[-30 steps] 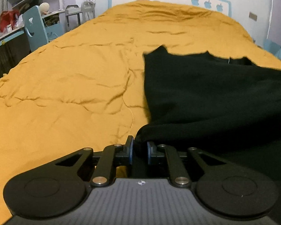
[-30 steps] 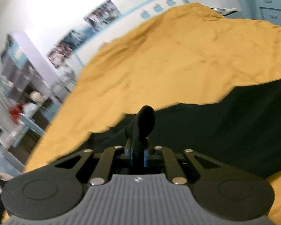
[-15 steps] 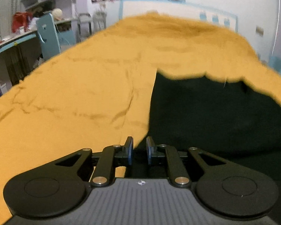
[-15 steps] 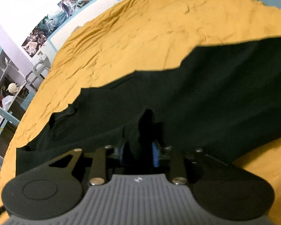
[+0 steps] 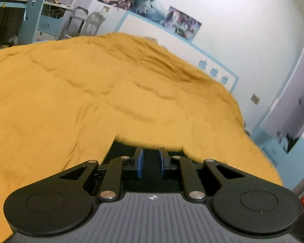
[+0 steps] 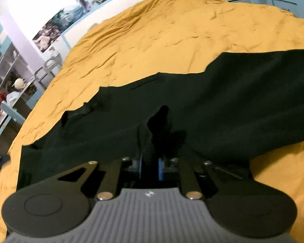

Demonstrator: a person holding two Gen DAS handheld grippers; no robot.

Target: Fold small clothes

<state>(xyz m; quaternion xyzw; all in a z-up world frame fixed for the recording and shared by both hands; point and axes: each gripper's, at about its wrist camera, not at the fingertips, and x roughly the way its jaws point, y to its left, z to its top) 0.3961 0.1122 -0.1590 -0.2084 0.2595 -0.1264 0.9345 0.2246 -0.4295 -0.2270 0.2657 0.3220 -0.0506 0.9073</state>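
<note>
A black garment (image 6: 192,109) is seen spread across the middle of the right wrist view, lying on a bed covered by an orange-yellow bedspread (image 6: 152,40). Its upper edge is ragged and runs from the left of the frame up toward the right edge. A raised fold of the black cloth is pinched between the blue-padded fingers of the right gripper (image 6: 150,169), at lower centre of that frame; the jaws are drawn in on the fabric, which stands up in a small peak just above them.

In the left wrist view, the left gripper (image 5: 151,162) is shown at lower centre with a clear gap between its two blue pads. Black cloth (image 5: 150,158) is visible behind and below that gap, but whether any of it is held cannot be told; nothing is seen pinched between the pads. Only a small dark patch of the garment is shown here, directly around the fingers, with the bedspread (image 5: 71,101) filling the middle and left of the frame.

A white wall with a row of posters (image 5: 148,10) is seen in the upper part of the left wrist view, and a blue chair (image 5: 33,14) with shelving at upper left.
</note>
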